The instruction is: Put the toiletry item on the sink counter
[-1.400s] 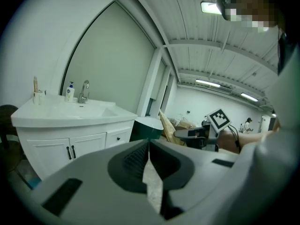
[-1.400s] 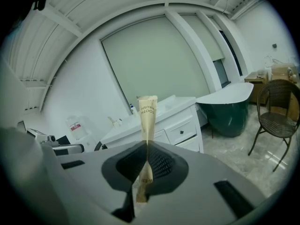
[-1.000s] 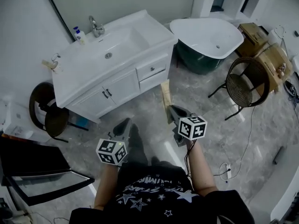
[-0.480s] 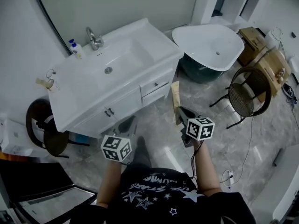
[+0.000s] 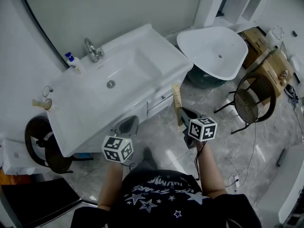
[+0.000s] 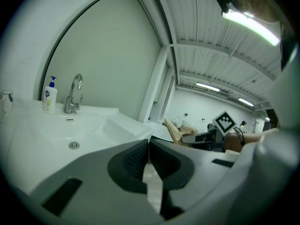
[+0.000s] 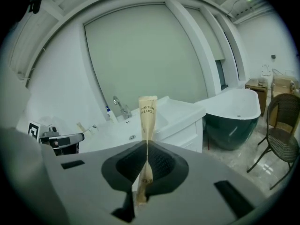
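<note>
My right gripper (image 5: 181,113) is shut on a thin tan paper toothbrush packet (image 5: 177,97), which stands upright out of the jaws (image 7: 147,114). It hangs in the air just in front of the right end of the white sink counter (image 5: 159,51), apart from it. My left gripper (image 5: 128,124) is at the counter's front edge, shut, with nothing between its jaws (image 6: 149,143). The basin and its drain (image 6: 73,145) lie just beyond it.
A faucet (image 5: 92,49) and a blue-capped soap bottle (image 5: 72,62) stand at the back of the counter, and a cup (image 5: 46,104) at its left end. A white bathtub (image 5: 213,46), a wicker chair (image 5: 251,96) and cardboard boxes (image 5: 259,34) are to the right. A dark chair (image 5: 42,148) is at the left.
Both grippers have moved closer to the sink counter, the packet still held. The left gripper now reaches the counter's front edge.
</note>
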Tool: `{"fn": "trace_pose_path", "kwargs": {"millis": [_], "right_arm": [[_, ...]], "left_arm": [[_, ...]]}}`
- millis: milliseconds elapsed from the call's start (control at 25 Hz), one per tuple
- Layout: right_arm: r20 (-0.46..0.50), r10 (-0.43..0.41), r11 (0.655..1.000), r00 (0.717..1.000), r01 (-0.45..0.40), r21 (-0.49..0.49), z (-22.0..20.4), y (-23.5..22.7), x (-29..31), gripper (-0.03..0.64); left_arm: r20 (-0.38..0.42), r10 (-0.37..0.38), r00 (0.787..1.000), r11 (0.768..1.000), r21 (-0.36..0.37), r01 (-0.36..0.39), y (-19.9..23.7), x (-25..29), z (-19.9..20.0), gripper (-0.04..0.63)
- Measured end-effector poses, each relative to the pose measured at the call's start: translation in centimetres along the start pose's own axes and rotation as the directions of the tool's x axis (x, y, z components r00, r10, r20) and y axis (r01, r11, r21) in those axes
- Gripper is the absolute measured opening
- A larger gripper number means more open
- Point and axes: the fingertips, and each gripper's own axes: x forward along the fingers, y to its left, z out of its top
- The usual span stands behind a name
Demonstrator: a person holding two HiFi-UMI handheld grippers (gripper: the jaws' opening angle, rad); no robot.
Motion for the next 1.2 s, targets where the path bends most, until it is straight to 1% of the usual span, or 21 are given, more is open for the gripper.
{"fn": "trace_pose_path", "kwargs": {"millis": [160, 400, 560, 760, 960, 1080, 1200], "right_arm": [[-0.003, -0.006, 1.000, 1.000, 0.006, 0.012, 1.5, 0.5, 3.6, 0.020], [-0.006, 0.005, 1.000, 1.000, -0.005, -0.016, 3.9, 2.2, 7.7, 0.020], [-0.018, 0.014, 0.999, 1.000, -0.015, -0.041, 4.5, 2.8, 9.3, 0.020], [-0.028, 0.019, 0.999, 0.999, -0.020, -0.034, 5.2, 1.9, 11.1, 0.020], [-0.033, 0.051, 0.998, 0.998, -0.052, -0.040, 7.1, 0.3, 13.7, 0.020], [-0.036, 0.079, 0.996, 0.996, -0.080, -0.041, 8.7, -1.0, 16.3, 0.020], [-0.064, 0.113, 0.991, 0.991, -0.117, -0.062, 10.4, -2.1, 19.7, 0.020]], "left_arm": [[-0.008, 0.007, 1.000, 1.000, -0.012, -0.008, 3.6, 1.2, 0.7, 0.020], [-0.022, 0.015, 1.000, 1.000, -0.014, -0.016, 7.6, 2.6, 1.5, 0.020], [-0.022, 0.016, 1.000, 1.000, -0.022, -0.017, 9.0, 3.3, 1.8, 0.020], [-0.027, 0.030, 0.999, 0.999, -0.033, -0.031, 10.0, 3.9, 1.9, 0.020], [-0.039, 0.078, 0.996, 0.996, -0.046, -0.079, 11.0, 4.5, 1.7, 0.020], [-0.045, 0.133, 0.990, 0.990, -0.048, -0.135, 12.6, 5.4, 2.1, 0.020], [-0.039, 0.188, 0.981, 0.978, -0.083, -0.191, 14.7, 6.8, 3.1, 0.020]]}}
